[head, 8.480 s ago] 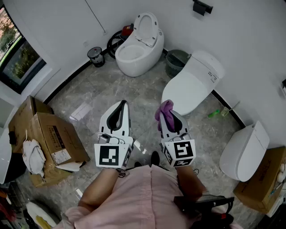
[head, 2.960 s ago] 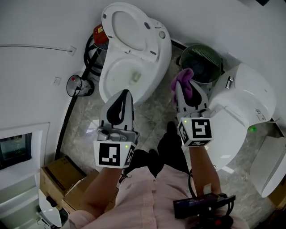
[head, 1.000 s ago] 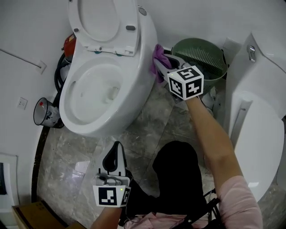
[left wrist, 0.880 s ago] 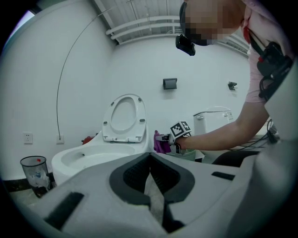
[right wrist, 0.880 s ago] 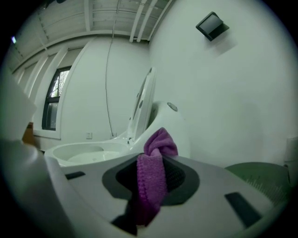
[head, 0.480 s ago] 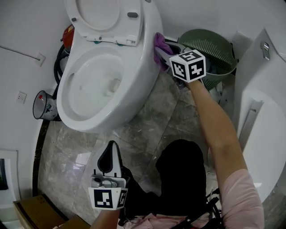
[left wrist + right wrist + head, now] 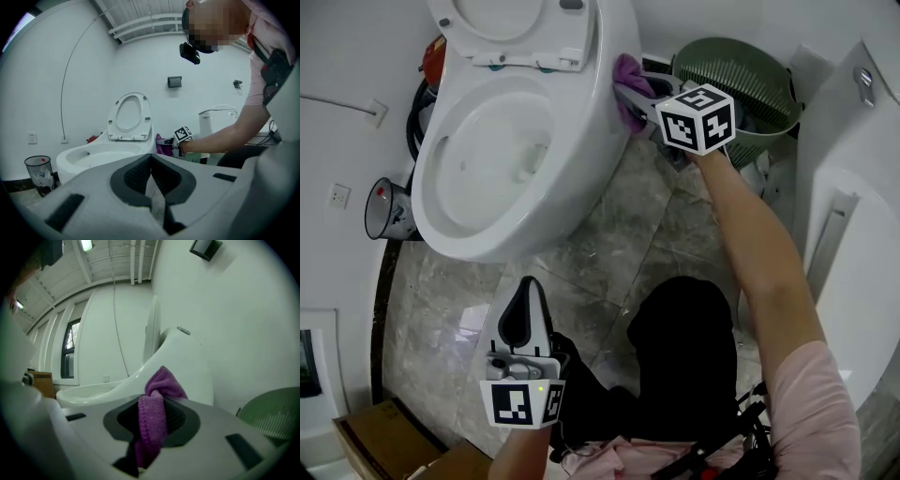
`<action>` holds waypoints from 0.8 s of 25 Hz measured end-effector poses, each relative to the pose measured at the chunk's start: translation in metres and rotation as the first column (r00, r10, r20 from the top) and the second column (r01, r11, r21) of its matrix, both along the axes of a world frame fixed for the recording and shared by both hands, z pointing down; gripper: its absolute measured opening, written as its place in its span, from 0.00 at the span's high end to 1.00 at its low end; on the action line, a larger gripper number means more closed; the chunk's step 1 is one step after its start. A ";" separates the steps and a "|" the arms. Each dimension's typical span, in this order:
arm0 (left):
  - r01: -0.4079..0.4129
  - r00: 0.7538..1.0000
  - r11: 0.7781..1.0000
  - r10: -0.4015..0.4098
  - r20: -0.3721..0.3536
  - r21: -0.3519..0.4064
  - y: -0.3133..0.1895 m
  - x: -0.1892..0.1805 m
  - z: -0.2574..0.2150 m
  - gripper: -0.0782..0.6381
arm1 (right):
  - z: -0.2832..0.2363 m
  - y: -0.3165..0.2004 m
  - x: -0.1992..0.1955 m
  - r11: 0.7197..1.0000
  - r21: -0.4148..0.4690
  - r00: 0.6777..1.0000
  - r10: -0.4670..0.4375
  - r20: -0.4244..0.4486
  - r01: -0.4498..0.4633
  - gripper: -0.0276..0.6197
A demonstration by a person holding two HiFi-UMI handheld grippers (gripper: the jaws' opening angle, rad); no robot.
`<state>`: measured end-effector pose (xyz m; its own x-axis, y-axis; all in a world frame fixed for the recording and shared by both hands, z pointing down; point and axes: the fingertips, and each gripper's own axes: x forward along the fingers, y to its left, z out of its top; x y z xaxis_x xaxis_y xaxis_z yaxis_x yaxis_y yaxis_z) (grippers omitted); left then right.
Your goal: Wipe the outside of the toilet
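Observation:
A white toilet with its lid up fills the upper left of the head view. My right gripper is shut on a purple cloth and holds it against the toilet's right outer side, near the back. The right gripper view has the purple cloth pinched between the jaws, its bunched end against the toilet. My left gripper hangs low over the floor, shut and with nothing in it. In the left gripper view, the toilet stands ahead, with the right gripper at its side.
A green ribbed waste basket stands right behind the right gripper. Another white toilet fills the right edge. A small bin and a black hose lie left of the toilet. Grey marble floor lies below.
Over the earlier frames I walked up to the toilet. In the last second my right gripper slid the cloth a little left and up along the toilet's side; my left gripper stayed low.

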<state>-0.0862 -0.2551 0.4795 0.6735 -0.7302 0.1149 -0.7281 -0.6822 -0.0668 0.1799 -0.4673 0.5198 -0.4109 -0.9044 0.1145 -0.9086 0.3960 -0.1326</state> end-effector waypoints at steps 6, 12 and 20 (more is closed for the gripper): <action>0.016 1.000 1.000 -0.016 -0.006 0.010 -0.003 -0.008 0.000 0.88 | 0.010 0.017 -0.020 0.999 0.004 0.999 -0.043 0.016 0.043 0.83; 0.026 1.000 1.000 -0.026 -0.016 0.014 -0.003 -0.016 -0.002 0.88 | 0.017 0.031 -0.041 0.997 -0.006 0.997 -0.076 0.018 0.076 0.83; 0.034 0.999 0.999 -0.034 -0.028 0.019 0.001 -0.024 -0.005 0.88 | 0.025 0.047 -0.065 0.992 -0.024 0.992 -0.124 0.002 0.124 0.83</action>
